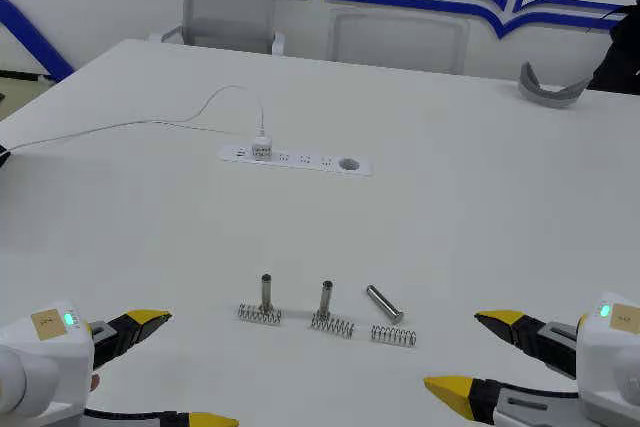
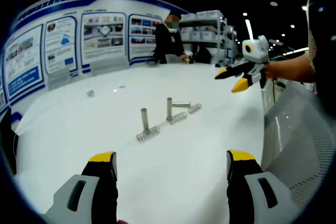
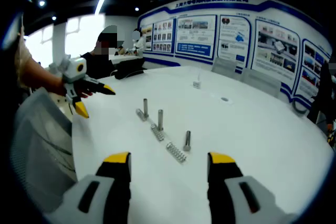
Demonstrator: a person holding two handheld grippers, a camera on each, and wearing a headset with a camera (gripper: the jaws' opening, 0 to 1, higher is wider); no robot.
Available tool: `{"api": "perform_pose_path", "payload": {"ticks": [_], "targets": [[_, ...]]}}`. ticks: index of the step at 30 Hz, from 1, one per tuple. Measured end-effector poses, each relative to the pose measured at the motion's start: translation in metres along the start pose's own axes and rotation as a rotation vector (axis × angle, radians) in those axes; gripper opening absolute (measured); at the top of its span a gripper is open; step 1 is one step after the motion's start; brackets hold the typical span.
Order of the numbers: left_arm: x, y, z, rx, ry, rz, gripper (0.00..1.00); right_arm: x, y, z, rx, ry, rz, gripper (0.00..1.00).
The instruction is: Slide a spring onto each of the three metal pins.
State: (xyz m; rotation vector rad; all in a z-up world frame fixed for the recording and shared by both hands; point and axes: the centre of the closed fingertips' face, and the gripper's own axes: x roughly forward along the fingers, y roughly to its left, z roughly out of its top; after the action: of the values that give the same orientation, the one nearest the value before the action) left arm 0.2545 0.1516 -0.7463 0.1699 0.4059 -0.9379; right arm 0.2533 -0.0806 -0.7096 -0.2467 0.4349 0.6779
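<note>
Metal springs (image 1: 332, 325) lay flat in a row just before the three pins (image 1: 326, 297), long axes running side to side between the wide-open, empty left gripper (image 1: 190, 368) and right gripper (image 1: 460, 351), the right one nearer the third pin (image 1: 383, 304), which lay on its side.

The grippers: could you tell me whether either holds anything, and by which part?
Nothing is held: the left gripper and the right gripper are both open and empty.

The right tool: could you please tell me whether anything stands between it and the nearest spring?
Nothing visible does. Bare table lies between the open right tool and the rightmost spring, which lies flat.
</note>
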Motion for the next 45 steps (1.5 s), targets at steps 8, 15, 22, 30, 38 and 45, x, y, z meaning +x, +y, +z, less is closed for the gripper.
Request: {"api": "perform_pose_path", "payload": {"ticks": [8,15,22,30,38,45], "targets": [[-0.001,-0.002,0.003,0.004,-0.006,0.003,0.87,0.018,-0.014,0.012,-0.009,0.026,-0.005,0.53],[-0.002,-0.002,0.006,0.003,-0.01,0.009,0.87,0.034,-0.021,0.018,-0.026,0.05,0.0,0.5],[-0.002,-0.003,0.007,0.004,-0.011,0.012,0.87,0.053,-0.031,0.02,-0.032,0.089,0.001,0.45],[-0.003,-0.005,0.007,0.004,-0.008,0.013,0.87,0.074,-0.034,0.014,-0.046,0.142,0.007,0.41],[-0.005,-0.003,0.007,0.004,-0.01,0.02,0.87,0.091,-0.043,0.005,-0.017,0.194,-0.006,0.34],[-0.005,-0.005,0.006,0.004,-0.007,0.02,0.86,0.104,-0.046,-0.005,0.002,0.245,-0.015,0.31]]}}
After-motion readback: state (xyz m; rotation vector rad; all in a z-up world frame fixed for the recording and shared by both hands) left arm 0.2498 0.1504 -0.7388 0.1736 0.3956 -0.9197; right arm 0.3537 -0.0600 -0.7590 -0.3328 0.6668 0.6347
